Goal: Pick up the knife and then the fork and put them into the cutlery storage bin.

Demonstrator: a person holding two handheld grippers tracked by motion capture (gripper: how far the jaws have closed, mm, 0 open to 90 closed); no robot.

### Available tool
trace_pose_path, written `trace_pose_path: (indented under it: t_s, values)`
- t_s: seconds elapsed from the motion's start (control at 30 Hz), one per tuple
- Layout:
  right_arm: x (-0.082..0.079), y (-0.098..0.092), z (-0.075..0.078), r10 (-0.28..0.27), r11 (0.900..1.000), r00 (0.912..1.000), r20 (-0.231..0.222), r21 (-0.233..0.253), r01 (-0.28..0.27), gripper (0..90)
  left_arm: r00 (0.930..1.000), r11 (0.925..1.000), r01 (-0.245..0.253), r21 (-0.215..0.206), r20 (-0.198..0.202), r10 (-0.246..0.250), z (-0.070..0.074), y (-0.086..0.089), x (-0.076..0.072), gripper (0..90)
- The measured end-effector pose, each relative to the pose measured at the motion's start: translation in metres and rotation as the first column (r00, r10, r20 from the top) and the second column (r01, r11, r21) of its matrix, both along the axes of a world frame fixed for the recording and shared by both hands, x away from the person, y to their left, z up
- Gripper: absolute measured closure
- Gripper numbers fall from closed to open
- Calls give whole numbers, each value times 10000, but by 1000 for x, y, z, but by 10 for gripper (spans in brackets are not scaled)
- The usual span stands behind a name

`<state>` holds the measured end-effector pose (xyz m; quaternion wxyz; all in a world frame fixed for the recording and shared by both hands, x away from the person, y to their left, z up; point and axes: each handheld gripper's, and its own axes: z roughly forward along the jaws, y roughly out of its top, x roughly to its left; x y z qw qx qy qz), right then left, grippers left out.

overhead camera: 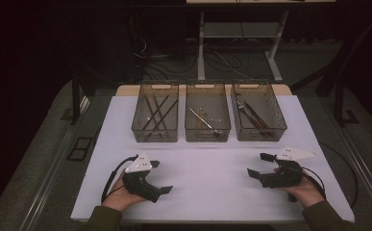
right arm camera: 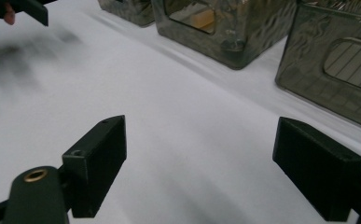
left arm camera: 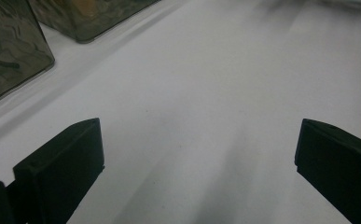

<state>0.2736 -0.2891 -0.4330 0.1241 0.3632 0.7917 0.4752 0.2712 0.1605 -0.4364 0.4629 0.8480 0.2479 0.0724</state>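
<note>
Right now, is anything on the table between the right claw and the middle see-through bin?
Nothing visible: bare white table lies between the open right claw and the smoky see-through plastic middle bin, whose front wall faces it.

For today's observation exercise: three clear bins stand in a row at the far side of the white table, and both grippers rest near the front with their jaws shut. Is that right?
One detail is wrong: the jaws are open, not shut. The high view shows the left gripper and right gripper spread wide near the front of the white table, and the three bins in a row.

White table [overhead camera: 212, 192], three smoky bins [overhead camera: 207, 119]
</note>
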Motion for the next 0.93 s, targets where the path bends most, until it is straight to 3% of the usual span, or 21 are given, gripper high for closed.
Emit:
trace_pose_path:
  t_s: [0.63,0.93]
  values:
    - [-20,3,-10,448,9978,9987,-245,-470,-459,169,10000,10000,-30,-15,16,30,0,0,0,0]
    - [-20,2,-11,494,9963,9986,-187,-698,-506,169,10000,10000,3,24,21,-3,0,0,0,0]
